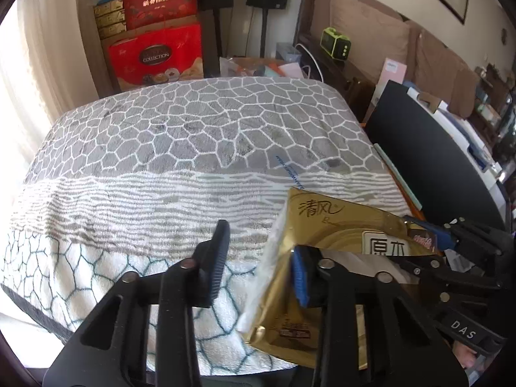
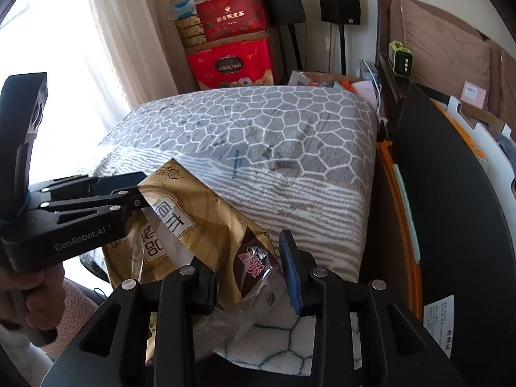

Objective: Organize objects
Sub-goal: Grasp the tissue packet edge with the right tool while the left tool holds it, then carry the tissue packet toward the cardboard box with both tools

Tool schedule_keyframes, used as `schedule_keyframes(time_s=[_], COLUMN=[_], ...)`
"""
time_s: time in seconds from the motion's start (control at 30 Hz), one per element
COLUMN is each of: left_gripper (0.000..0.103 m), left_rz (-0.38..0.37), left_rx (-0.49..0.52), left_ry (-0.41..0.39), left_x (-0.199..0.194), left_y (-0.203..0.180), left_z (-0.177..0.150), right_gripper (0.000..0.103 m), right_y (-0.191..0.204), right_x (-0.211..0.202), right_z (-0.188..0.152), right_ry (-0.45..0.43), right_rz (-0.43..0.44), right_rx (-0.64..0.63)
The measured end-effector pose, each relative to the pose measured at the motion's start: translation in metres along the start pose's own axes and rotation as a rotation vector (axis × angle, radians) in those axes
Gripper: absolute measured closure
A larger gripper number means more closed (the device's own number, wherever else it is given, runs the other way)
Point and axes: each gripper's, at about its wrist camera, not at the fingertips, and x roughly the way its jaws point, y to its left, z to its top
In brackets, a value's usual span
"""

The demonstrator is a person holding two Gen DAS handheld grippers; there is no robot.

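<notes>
A shiny gold plastic tissue pack (image 1: 325, 222) printed with Chinese characters sits low and right of centre in the left wrist view, over a grey-and-white pebble-patterned blanket (image 1: 180, 148). The left gripper (image 1: 258, 264) has its jaws parted, the blue pad against the pack's side and the black finger clear of it. In the right wrist view, the right gripper (image 2: 251, 274) straddles a brown-and-clear snack wrapper (image 2: 254, 267) at lower centre, jaws partly open; whether the pads press it cannot be told.
</notes>
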Motion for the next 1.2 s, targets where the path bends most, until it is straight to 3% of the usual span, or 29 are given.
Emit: schedule_keyframes(time_s=[0.23, 0.37, 0.5, 0.77, 0.93, 1.1, 1.2], left_gripper=[0.084, 0.08, 0.081, 0.081, 0.081, 0.088, 0.093], left_rz=[0.016, -0.011, 0.025, 0.034, 0.034, 0.044, 0.04], left_rx=[0.016, 0.005, 0.063, 0.037, 0.066, 0.107, 0.116], left_ry=[-0.008, -0.017, -0.058, -0.117, -0.164, -0.246, -0.249], left_x=[0.0, -0.004, -0.014, -0.028, -0.042, -0.063, -0.066], left_y=[-0.007, -0.004, -0.018, -0.02, -0.027, -0.041, -0.044], left_z=[-0.001, 0.001, -0.001, 0.004, 0.006, 0.011, 0.012], right_gripper=[0.064, 0.063, 0.063, 0.063, 0.068, 0.077, 0.078], right_y=[0.008, 0.003, 0.0, -0.004, 0.002, 0.002, 0.003], right_x=[0.001, -0.001, -0.007, -0.015, -0.041, -0.056, -0.058], right_z=[-0.001, -0.001, 0.0, 0.005, 0.01, 0.014, 0.014], right_ry=[0.004, -0.012, -0.047, -0.084, -0.204, -0.271, -0.28], right_rz=[-0.018, -0.101, -0.175, -0.157, -0.188, -0.164, -0.158], right_rx=[-0.019, -0.038, -0.053, -0.033, -0.059, -0.052, -0.054])
